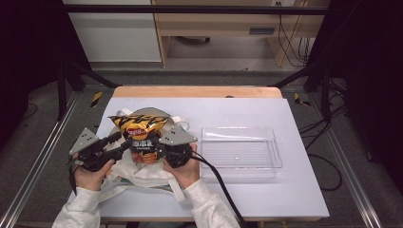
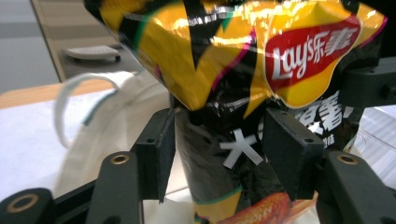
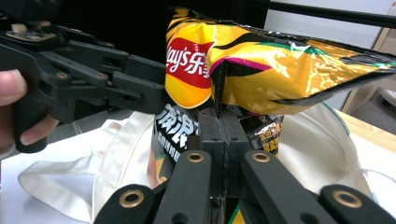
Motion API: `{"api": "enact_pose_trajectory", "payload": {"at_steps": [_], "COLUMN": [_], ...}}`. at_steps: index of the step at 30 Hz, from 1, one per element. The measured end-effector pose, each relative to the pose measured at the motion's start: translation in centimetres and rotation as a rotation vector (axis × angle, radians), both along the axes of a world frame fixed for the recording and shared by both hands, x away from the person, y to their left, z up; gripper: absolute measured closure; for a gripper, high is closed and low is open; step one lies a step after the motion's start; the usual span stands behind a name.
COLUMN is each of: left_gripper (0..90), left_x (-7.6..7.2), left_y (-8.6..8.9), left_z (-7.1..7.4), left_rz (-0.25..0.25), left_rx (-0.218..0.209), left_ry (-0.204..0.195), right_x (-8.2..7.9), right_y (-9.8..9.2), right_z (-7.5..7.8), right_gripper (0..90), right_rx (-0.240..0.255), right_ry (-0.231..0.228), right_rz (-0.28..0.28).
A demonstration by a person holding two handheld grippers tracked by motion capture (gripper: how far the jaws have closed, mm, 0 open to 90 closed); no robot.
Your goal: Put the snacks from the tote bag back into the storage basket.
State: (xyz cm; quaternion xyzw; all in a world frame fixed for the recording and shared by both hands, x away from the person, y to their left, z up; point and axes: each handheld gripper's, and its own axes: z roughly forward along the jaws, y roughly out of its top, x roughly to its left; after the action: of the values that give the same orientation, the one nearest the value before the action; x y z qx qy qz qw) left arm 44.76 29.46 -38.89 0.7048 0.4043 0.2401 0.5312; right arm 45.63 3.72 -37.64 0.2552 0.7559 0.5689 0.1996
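A yellow and black Lay's chip bag [image 1: 140, 126] stands upright over a white cloth tote bag [image 1: 138, 172] at the table's front left. My left gripper [image 1: 126, 142] holds it from the left. In the left gripper view its jaws [image 2: 217, 149] press on the squeezed black waist of the chip bag [image 2: 210, 56]. My right gripper [image 1: 154, 142] comes in from the right. In the right gripper view it [image 3: 224, 126] is shut on a fold of the chip bag [image 3: 280, 60], with the tote bag [image 3: 116, 154] spread beneath and the left gripper [image 3: 140, 88] reaching in from the left.
A clear plastic tray [image 1: 240, 147] sits empty on the white table top [image 1: 285, 190], right of my hands. The tote's handle loop [image 2: 70, 93] lies on the table to the left. Black frame rails run along both sides of the table.
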Motion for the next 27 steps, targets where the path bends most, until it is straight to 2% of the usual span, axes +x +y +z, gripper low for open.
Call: {"api": "enact_pose_trajectory", "payload": {"at_steps": [4,6,9,11,14,21,24,25,27], "left_gripper": [41.4,45.2,58.6,68.3,87.2,90.0,89.0,84.9,70.1], "left_x": [0.5,0.6,0.7,0.8,0.8,0.6,0.4,0.4,0.5], "left_y": [-0.9,-1.3,-1.7,-2.2,-2.3,-1.9,-1.3,-1.0,-0.4], "left_z": [-0.5,-0.6,-0.6,-0.7,-0.7,-0.4,0.6,1.3,2.4], "left_rz": [-0.030,-0.032,-0.030,-0.013,0.007,0.015,0.023,0.033,0.054], "left_rx": [0.027,0.034,0.046,0.072,0.086,0.086,0.046,0.028,0.004], "left_ry": [0.020,0.024,0.036,0.046,0.053,0.055,0.026,0.003,-0.030], "right_x": [-0.1,-0.1,-0.1,-0.1,-0.1,-0.2,-0.3,-0.4,-0.4], "right_y": [-0.3,-0.3,-0.3,-0.3,-0.3,-0.3,-0.4,-0.3,-0.2], "right_z": [-0.2,-0.3,-0.5,-0.6,-0.6,-0.6,-0.5,-0.5,-0.5], "right_gripper": [90.0,90.0,90.0,90.0,90.0,90.0,90.0,90.0,90.0], "right_rx": [-0.010,-0.014,-0.019,-0.023,-0.023,-0.017,-0.012,-0.013,-0.019], "right_ry": [0.008,0.011,0.019,0.021,0.024,0.021,0.014,0.015,0.013], "right_rz": [0.002,0.001,0.006,0.005,0.004,-0.011,-0.016,-0.013,-0.004]}}
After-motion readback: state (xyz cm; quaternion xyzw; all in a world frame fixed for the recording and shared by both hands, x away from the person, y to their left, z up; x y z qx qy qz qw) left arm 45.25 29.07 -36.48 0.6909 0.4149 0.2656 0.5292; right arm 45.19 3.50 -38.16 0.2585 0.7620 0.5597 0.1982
